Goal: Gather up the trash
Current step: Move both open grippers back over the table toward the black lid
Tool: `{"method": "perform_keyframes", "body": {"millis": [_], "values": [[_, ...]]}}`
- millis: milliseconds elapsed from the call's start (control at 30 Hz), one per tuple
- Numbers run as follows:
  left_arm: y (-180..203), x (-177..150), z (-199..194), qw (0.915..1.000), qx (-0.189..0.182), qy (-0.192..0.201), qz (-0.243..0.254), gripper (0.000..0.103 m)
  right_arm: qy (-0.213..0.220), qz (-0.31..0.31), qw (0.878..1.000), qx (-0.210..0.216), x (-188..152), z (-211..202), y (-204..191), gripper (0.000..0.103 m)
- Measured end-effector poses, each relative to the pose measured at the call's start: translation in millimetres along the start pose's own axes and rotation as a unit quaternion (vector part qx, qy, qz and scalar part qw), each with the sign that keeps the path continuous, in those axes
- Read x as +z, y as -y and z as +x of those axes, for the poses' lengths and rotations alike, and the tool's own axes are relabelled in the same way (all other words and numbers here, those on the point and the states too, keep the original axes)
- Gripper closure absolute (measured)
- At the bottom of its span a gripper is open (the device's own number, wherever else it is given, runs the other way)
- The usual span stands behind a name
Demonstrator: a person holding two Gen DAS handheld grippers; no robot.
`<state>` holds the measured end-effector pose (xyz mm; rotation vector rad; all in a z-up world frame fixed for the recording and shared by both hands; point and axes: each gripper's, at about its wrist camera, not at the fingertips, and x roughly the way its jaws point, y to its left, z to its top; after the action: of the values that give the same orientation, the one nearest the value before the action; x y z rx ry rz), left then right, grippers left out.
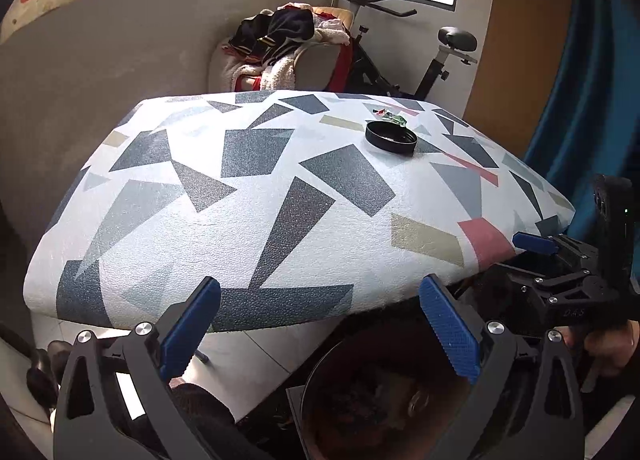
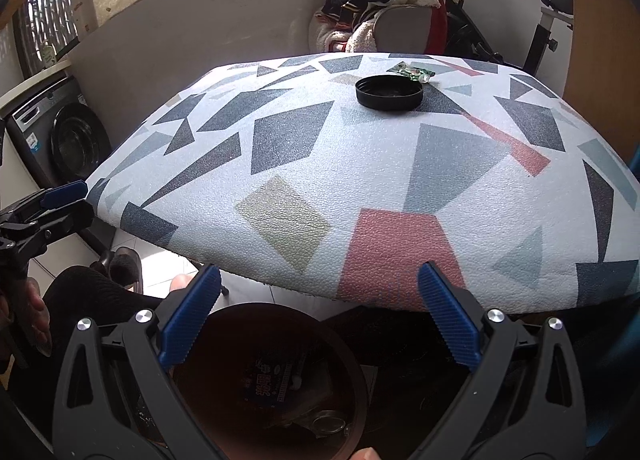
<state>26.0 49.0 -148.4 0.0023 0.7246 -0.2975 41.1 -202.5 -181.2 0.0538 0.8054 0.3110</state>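
A black round lid (image 1: 391, 137) lies open side up on the far right part of the patterned table (image 1: 240, 220); it also shows in the right wrist view (image 2: 389, 92). A crumpled green wrapper (image 1: 394, 116) lies just behind it, seen too in the right wrist view (image 2: 414, 72). A dark brown bin (image 2: 272, 380) with trash inside stands below the table's near edge; it also shows in the left wrist view (image 1: 380, 392). My left gripper (image 1: 320, 332) is open and empty over the bin. My right gripper (image 2: 320, 324) is open and empty above the bin.
A chair piled with clothes (image 1: 288, 44) and an exercise bike (image 1: 400, 60) stand behind the table. A washing machine (image 2: 60, 132) is at the left. A blue curtain (image 1: 580, 120) hangs at the right. The person's legs (image 2: 100, 300) are beside the bin.
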Motion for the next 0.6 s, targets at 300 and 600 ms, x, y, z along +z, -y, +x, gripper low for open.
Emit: {"method": "perform_keyframes", "body": {"millis": [300,600], "values": [[9.8,57.0,38.9,0.9996,-0.006,0.008,0.025,0.006,0.017,0.014,0.999,-0.041,56.7,11.0,60.3,0.006],[7.2,103.2,82.9,0.9994,-0.010,0.019,0.029,0.006,0.025,0.060,0.998,0.014,170.7,62.4,117.3,0.006]]}}
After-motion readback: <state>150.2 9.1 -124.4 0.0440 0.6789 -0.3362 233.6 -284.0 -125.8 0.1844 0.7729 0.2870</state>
